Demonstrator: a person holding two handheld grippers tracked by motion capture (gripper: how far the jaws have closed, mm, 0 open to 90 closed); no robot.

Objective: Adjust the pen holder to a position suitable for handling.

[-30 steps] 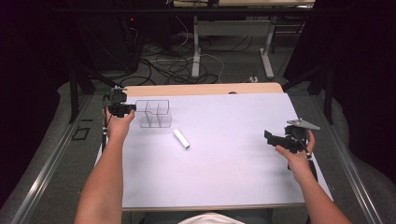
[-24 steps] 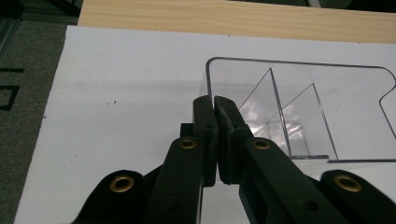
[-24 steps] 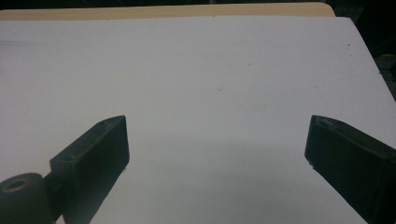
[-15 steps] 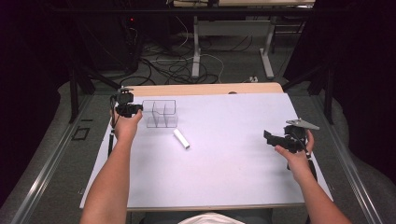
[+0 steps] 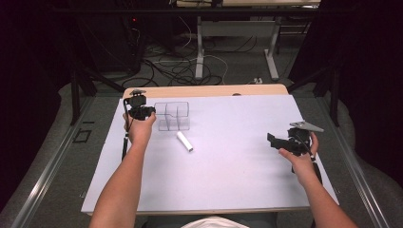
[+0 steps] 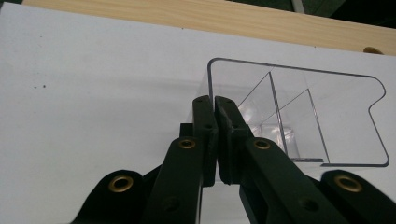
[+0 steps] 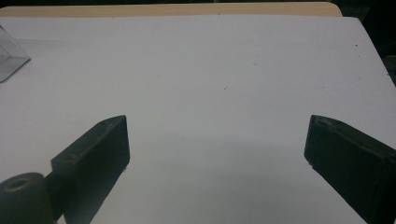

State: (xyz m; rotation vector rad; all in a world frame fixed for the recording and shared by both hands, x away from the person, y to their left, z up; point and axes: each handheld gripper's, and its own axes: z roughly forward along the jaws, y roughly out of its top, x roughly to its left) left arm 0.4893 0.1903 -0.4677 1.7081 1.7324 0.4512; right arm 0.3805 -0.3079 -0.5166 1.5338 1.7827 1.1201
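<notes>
A clear plastic box with inner dividers [image 5: 174, 115] stands at the far left of the white table top [image 5: 228, 166]. My left gripper [image 5: 151, 112] is shut on that box's left wall. In the left gripper view the jaws [image 6: 215, 100] pinch the thin wall of the clear box [image 6: 303, 102]. A short white cylinder [image 5: 184, 141] lies on the table just in front of the box. My right gripper [image 5: 274, 140] hovers over the right side of the table. The right gripper [image 7: 217, 140] is open, with bare table between its jaws.
A wooden edge [image 5: 204, 90] runs along the far side of the table. Beyond it are table legs and cables on the floor [image 5: 190, 66]. A corner of the clear box [image 7: 9, 60] shows at the left of the right gripper view.
My left hand has moved a little to the right, and the clear box has slid with it. The white cylinder and the right hand have stayed in place.
</notes>
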